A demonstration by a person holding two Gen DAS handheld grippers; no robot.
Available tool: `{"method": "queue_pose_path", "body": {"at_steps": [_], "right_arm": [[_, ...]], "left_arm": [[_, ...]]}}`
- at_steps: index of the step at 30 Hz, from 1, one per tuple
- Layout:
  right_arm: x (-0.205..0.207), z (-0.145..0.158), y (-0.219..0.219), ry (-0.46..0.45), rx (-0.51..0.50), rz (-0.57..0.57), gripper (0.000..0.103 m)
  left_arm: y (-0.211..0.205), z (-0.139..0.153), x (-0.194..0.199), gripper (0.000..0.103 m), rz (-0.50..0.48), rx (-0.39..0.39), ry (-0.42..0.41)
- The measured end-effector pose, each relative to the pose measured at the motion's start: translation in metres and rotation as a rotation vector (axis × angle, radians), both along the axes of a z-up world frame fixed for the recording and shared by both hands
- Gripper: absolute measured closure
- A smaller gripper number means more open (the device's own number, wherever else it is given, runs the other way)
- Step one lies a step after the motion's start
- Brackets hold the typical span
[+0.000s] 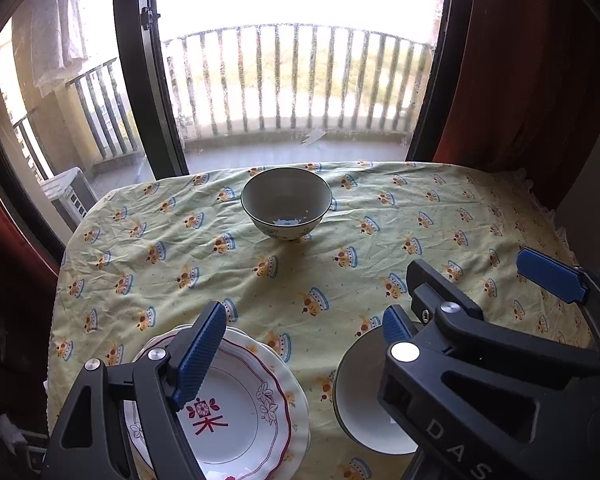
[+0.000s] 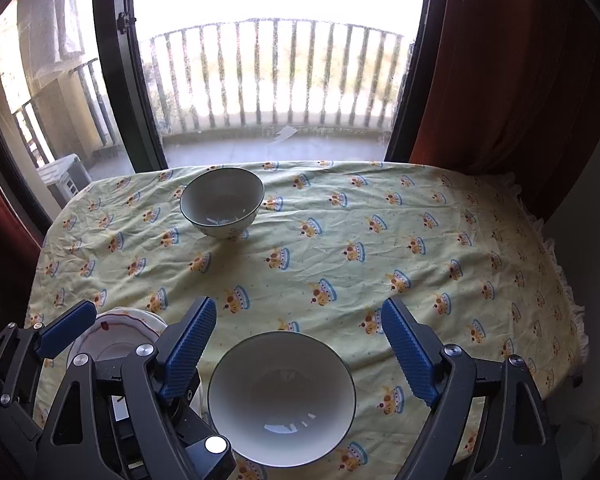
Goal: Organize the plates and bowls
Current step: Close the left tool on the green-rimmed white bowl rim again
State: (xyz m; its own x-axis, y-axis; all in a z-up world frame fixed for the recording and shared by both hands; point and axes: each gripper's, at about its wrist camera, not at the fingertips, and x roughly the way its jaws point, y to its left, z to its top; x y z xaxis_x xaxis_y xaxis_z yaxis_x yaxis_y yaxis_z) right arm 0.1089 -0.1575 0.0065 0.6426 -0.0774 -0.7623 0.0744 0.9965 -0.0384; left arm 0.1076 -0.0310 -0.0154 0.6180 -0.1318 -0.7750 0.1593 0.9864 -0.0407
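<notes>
A stack of white plates (image 1: 240, 408) with red rims and a red mark sits at the table's near left. My left gripper (image 1: 300, 340) hangs open above it, its left pad over the plates and nothing between the pads. A white bowl (image 2: 282, 396) with a dark rim stands to the right of the plates (image 2: 128, 328). My right gripper (image 2: 300, 354) is open above that bowl, pads apart from its rim. A second, similar bowl (image 1: 286, 202) stands alone at the far side (image 2: 222, 202). The near bowl (image 1: 364, 400) is partly hidden in the left wrist view.
The table wears a wrinkled yellow cloth (image 2: 380, 240) printed with small crowns. Right behind it is a large window (image 2: 280, 80) onto a railed balcony. Red curtains (image 2: 500, 80) hang at the right. The table's frilled right edge (image 2: 556, 264) drops away.
</notes>
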Motion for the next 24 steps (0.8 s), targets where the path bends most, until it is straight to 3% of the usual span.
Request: {"method": "queue_pose_path", "body": {"at_steps": [11, 16, 24], "right_arm": [[0.068, 0.011, -0.007, -0.03, 0.082, 0.077, 0.011], [0.104, 0.005, -0.009, -0.024, 0.085, 0.132, 0.011], [0.157, -0.017, -0.02, -0.032, 0.081, 0.156, 0.011]], "left_arm": [[-0.006, 0.011, 0.059, 0.023, 0.092, 0.041, -0.03], [-0.012, 0.005, 0.087, 0.031, 0.138, 0.042, -0.023], [-0.02, -0.017, 0.133, 0.033, 0.209, 0.098, -0.002]]}}
